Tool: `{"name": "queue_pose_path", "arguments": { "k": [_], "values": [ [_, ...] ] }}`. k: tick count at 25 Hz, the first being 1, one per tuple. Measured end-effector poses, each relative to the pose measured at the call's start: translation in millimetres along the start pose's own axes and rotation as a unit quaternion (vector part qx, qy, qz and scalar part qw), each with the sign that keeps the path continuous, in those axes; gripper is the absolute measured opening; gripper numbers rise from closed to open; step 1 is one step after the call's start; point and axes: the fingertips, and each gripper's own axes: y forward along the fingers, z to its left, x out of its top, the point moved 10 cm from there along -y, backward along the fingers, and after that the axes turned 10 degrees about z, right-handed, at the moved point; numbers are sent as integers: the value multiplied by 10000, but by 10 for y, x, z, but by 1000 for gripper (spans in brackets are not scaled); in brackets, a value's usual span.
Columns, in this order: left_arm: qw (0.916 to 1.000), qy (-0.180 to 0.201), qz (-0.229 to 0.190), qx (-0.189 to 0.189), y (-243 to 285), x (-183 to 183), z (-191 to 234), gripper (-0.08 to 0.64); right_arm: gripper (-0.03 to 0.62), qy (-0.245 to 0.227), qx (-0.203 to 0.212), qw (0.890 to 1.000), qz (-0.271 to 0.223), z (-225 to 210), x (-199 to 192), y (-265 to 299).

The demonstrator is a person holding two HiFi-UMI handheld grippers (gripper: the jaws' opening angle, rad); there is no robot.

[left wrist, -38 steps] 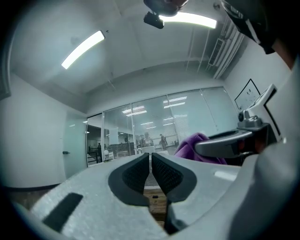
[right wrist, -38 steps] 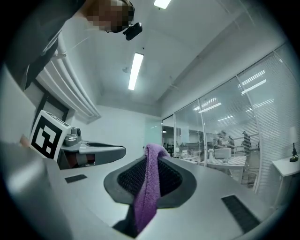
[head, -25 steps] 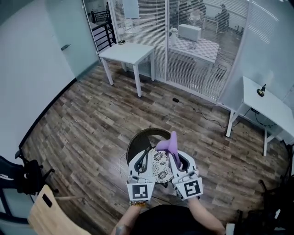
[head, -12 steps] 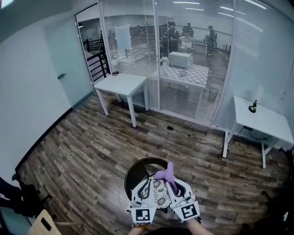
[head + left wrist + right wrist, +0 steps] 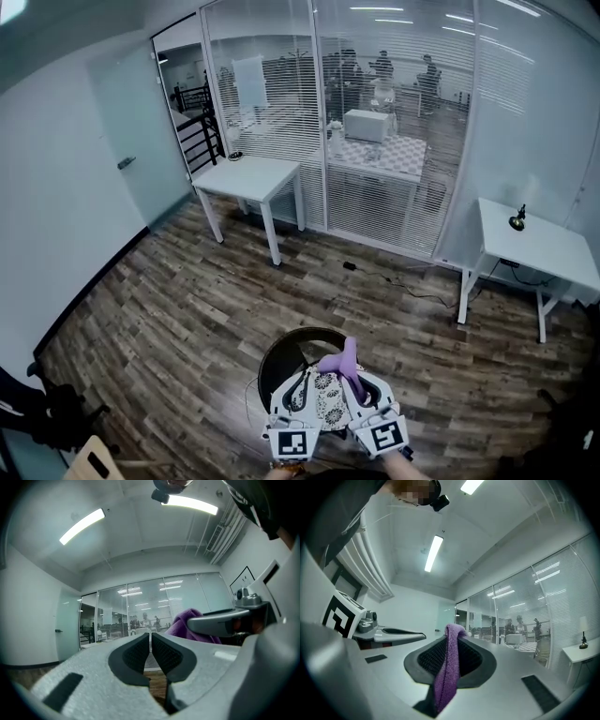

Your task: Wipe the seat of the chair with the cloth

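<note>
Desk: Risk from here?

Me: Slippage, mainly. My right gripper (image 5: 450, 644) is clamped on the purple cloth (image 5: 446, 681), but only on a narrow fold, and the rest hangs loose in front of the pads (image 5: 429, 658). I judge that dragging it over the chair (image 5: 281, 356) could tug it out, or wipe with a thin strip instead of a flat face.

Desk: And the other one?

Me: My left gripper (image 5: 150, 641) has its jaws together with nothing between them, so it steadies nothing. If the chair shifts under the wipe, I have no hold on it.

Desk: Where is the cloth relative to the chair?

Me: Above it and apart, I think. Both grippers point up and out toward the glass partition (image 5: 375, 141), so I must tip them over first, and a blind swing down could knock the chair.

Desk: What does each view give you?

Me: Head view alone shows the chair, dark and round, just beyond the gripper tips, plus a patterned surface (image 5: 328, 398) between the grippers that I cannot identify. Neither gripper view shows the chair, only ceiling lights (image 5: 82, 526) and glass. Right gripper view alone shows the pads biting the cloth; from the head it is just a purple tuft at the tips
</note>
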Motion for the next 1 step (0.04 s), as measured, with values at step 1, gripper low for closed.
{"name": "queue_pose_path", "arguments": {
  "k": [1],
  "values": [
    [10000,-45,22,-15,7,-18,-2,29,43,-14,-15,10000,5,-6,-12,6]
  ]
}}
